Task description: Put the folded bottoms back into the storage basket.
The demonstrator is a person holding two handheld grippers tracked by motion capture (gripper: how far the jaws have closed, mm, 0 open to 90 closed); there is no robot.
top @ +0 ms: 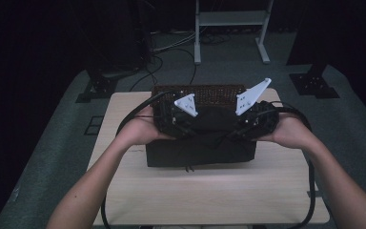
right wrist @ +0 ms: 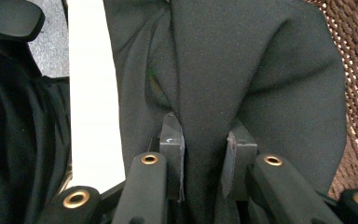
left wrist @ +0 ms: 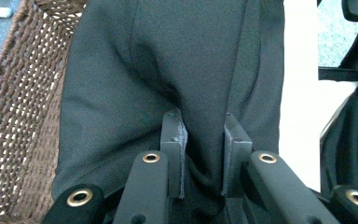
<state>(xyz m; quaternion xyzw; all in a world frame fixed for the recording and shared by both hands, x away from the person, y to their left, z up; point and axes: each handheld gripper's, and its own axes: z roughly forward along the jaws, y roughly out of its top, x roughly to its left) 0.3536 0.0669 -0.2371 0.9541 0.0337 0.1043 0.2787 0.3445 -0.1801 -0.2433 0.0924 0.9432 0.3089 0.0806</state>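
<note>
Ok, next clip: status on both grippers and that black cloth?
Left gripper shut on black cloth. Right gripper shut on it too. Cloth held up between them, beside wicker basket, rest folded on table. Nothing in the way.

You have a black garment, plain dark cloth folded into a thick rectangular bundle, hanging in front of the brown wicker basket. Its upper edge is bunched and lifted, with a fold pinched at each end, and its lower part lies on the desk just before the basket.
</note>
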